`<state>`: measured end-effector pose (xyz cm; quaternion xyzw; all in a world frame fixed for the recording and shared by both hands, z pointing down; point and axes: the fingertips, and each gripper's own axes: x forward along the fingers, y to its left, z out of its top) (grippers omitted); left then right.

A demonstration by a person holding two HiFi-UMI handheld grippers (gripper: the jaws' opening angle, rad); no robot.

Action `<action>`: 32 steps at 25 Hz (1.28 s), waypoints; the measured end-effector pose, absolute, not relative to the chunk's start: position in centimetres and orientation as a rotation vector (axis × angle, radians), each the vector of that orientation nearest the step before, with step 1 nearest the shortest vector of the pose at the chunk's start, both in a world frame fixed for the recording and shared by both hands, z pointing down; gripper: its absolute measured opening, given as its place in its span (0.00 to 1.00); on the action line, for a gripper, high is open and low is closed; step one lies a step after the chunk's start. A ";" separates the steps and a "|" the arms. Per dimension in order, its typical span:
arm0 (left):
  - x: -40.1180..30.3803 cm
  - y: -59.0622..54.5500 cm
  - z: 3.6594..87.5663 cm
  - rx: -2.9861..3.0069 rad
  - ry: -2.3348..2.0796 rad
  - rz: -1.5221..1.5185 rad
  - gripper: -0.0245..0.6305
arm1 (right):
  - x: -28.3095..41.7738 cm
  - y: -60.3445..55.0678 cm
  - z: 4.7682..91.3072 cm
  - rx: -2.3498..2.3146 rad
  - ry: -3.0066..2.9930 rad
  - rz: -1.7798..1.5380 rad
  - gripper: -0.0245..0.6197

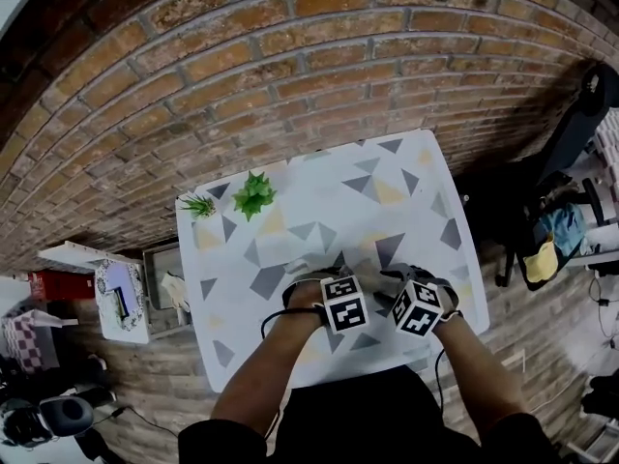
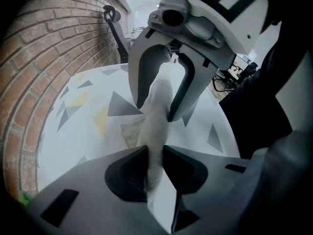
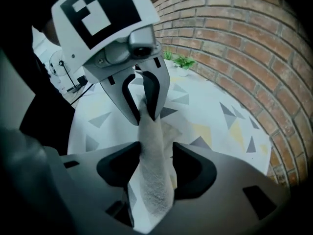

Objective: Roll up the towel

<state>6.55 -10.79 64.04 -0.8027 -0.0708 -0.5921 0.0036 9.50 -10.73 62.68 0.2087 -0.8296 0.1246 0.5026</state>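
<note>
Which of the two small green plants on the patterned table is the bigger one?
The broad-leaved green plant, standing just right of the thin spiky plant in the head view.

the left tool [image 2: 155, 166] and right tool [image 3: 155, 168] are grey shells with dark pads, each topped by a white cube [image 1: 345, 304] of black square markers; a thin black cable [image 1: 269, 325] hangs off the left one; dark clothing [image 1: 348, 423].

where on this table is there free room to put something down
Free: middle and far right of the table, from the plants to the towel. Crowded: the near edge, where left gripper and right gripper straddle the towel.
</note>
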 end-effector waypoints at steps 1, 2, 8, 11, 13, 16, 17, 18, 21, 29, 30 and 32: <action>6.3 -10.3 64.0 -2.531 -0.221 -1.868 0.19 | 9.0 -10.2 62.4 0.501 -2.007 0.272 0.39; 6.1 -9.9 63.9 -2.539 -0.219 -1.876 0.19 | 8.5 -9.6 62.4 0.488 -2.008 0.251 0.39; 5.7 -9.8 63.8 -2.439 -0.171 -1.789 0.23 | 7.5 -8.4 64.2 0.456 -1.953 0.223 0.28; 5.6 -10.4 63.4 -2.376 -0.118 -1.717 0.27 | 7.7 -9.1 64.2 0.457 -1.973 0.304 0.24; 5.7 -10.5 63.0 -2.363 -0.106 -1.679 0.28 | 7.8 -9.3 64.2 0.442 -1.993 0.379 0.24; 6.1 -10.7 62.5 -2.357 -0.120 -1.627 0.28 | 7.9 -9.5 64.1 0.409 -2.017 0.482 0.24; 6.3 -10.7 62.4 -2.355 -0.126 -1.614 0.28 | 8.0 -9.6 64.1 0.400 -2.024 0.509 0.23; 6.5 -10.8 62.4 -2.350 -0.132 -1.607 0.28 | 8.1 -9.8 64.1 0.396 -2.033 0.534 0.23; 6.7 -11.3 62.8 -2.335 -0.151 -1.623 0.28 | 8.4 -10.6 63.7 0.399 -2.052 0.563 0.24; 7.4 -13.0 63.8 -2.361 -0.134 -1.674 0.26 | 9.0 -12.4 61.9 0.489 -2.043 0.291 0.32; 7.5 -13.4 63.9 -2.368 -0.127 -1.676 0.26 | 8.9 -12.4 61.7 0.501 -2.040 0.247 0.32; 7.7 -13.9 64.0 -2.382 -0.119 -1.682 0.26 | 8.7 -12.0 61.7 0.508 -2.023 0.173 0.33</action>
